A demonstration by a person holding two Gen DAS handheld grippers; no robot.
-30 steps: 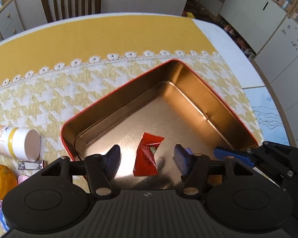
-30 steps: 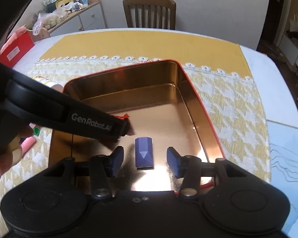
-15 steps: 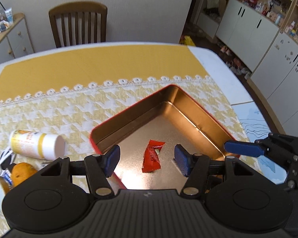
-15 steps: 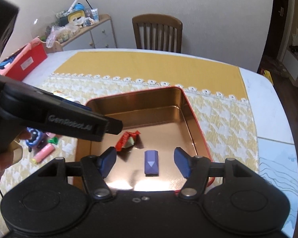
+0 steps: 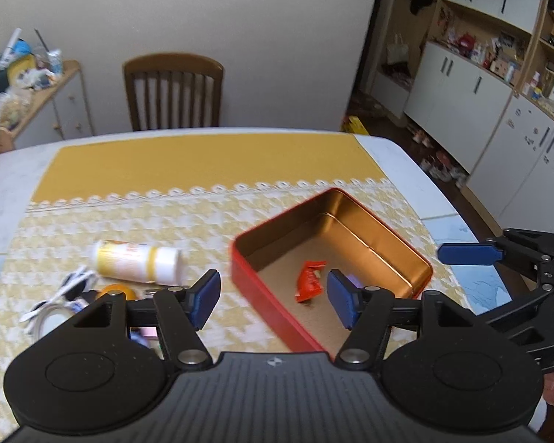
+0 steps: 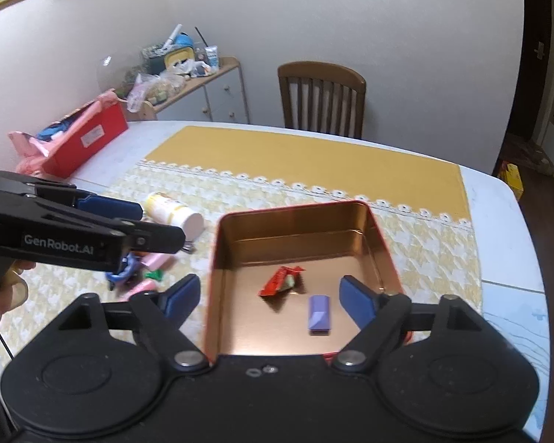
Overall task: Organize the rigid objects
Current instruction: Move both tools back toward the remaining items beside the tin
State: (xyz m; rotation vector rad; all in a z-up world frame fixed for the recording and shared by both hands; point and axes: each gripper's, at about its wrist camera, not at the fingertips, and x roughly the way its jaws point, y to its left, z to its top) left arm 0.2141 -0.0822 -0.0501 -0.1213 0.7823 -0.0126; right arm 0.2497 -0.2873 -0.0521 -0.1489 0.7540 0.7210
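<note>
A red tin (image 5: 262,277) with a gold inside (image 6: 382,236) sits on the yellow checked tablecloth. In it lie a red candy wrapper (image 5: 308,280) (image 6: 281,281) and a small purple block (image 6: 319,313), which also shows in the left wrist view (image 5: 352,280) half hidden behind a finger. My left gripper (image 5: 273,301) is open and empty, held high above the tin's near left edge. My right gripper (image 6: 267,301) is open and empty, above the tin's near edge.
A white and yellow bottle (image 5: 138,262) (image 6: 173,212) lies left of the tin. Beside it are an orange (image 5: 116,291), white cables (image 5: 51,302) and several small pink and blue items (image 6: 144,269). A red box (image 6: 81,140) stands at the far left. A chair (image 5: 173,92) stands behind the table.
Both grippers have risen and pulled back from the tin, staying open. The candy wrapper and the purple block stay in the tin. More of the table's left side has come into view.
</note>
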